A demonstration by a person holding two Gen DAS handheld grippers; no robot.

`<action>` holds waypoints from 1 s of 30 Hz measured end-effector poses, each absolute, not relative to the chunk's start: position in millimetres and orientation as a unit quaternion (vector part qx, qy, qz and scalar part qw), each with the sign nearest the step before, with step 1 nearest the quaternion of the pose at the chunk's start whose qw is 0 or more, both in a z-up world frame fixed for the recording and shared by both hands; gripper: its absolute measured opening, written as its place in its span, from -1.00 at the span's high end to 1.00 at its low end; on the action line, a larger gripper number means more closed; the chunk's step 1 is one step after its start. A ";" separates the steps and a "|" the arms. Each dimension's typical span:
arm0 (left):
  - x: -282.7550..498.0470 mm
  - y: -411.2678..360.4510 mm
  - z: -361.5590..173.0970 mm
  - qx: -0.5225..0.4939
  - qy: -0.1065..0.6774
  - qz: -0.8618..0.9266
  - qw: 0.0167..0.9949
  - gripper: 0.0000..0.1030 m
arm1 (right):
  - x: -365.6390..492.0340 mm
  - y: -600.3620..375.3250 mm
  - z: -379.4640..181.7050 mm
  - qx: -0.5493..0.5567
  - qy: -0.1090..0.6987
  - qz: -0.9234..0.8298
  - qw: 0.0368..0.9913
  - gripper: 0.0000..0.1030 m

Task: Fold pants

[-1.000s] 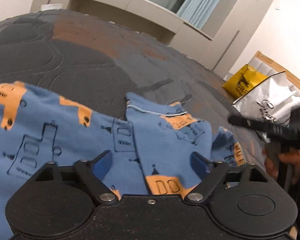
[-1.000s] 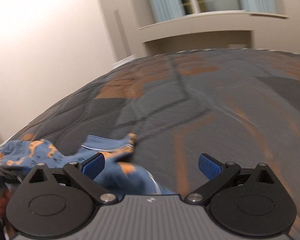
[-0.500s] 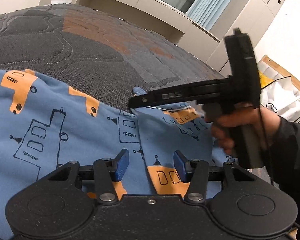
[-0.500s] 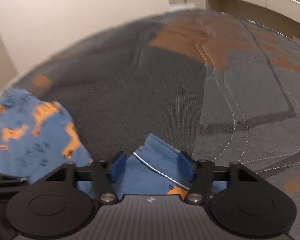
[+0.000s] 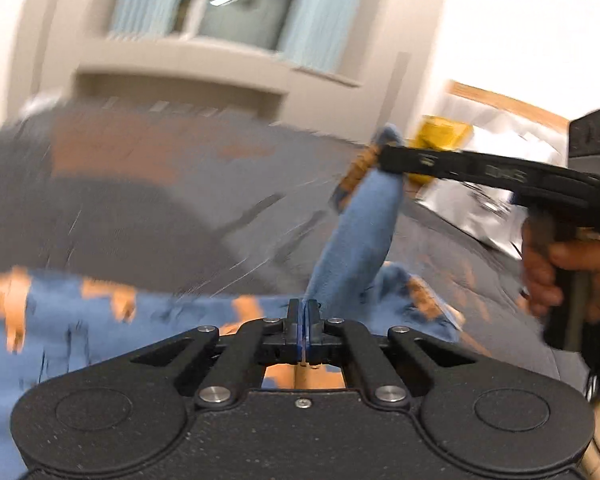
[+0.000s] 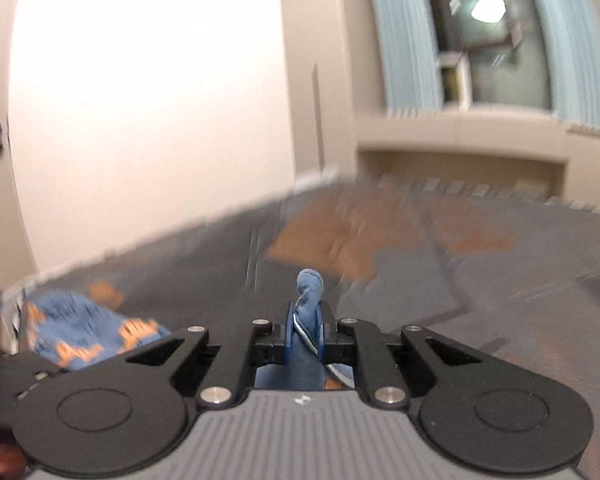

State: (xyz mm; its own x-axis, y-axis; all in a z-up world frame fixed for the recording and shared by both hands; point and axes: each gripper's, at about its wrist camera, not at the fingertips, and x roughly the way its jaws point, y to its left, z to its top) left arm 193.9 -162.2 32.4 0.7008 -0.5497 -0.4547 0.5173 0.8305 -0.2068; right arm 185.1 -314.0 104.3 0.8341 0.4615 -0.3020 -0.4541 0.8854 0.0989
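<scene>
In the left wrist view, the blue pants (image 5: 80, 320) with orange and black prints spread across the lower left of the frame over the dark grey quilted bedcover (image 5: 120, 216), which carries orange patches; at the lower centre the left gripper (image 5: 302, 312) has its jaws pressed fully together, having just been closing, and a thin edge of the blue cloth seems pinched between them, though blur makes this hard to confirm; from there a band of fabric rises toward the upper right to the right gripper (image 5: 384, 156), which clamps a bunched end of it; a hand (image 5: 556, 268) grips that tool's handle at the right edge; behind it lie a yellow bag (image 5: 440, 136) and a white bag (image 5: 488, 204); in the right wrist view, the rest of the garment lies at the lower left on the cover; at the centre the jaws have just been closing and now stand nearly together, squeezing a fold of blue cloth with a pale stripe, its tip poking up above them; a window with pale blue curtains (image 6: 404, 40) fills the upper right
</scene>
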 end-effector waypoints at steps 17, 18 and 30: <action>256.9 -249.8 47.4 0.050 0.292 -0.434 0.851 -0.73 | 81.8 -436.4 13.3 0.126 0.235 0.110 0.957 -0.26; 272.9 -259.3 46.0 0.052 0.305 -0.451 0.837 -0.75 | 87.3 -443.8 14.4 0.135 0.240 0.110 0.955 -0.26; 334.3 -335.9 23.2 0.072 0.390 -0.535 0.746 0.49 | 149.7 -456.1 -0.3 0.147 0.296 0.168 0.929 0.71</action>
State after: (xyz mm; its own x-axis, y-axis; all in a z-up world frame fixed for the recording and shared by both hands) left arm 334.3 -335.9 23.2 0.1239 -0.7421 -0.6588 0.8548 0.4170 -0.3089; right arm 149.7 -456.1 -0.3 0.7680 0.4000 -0.5001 -0.2259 0.9000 0.3728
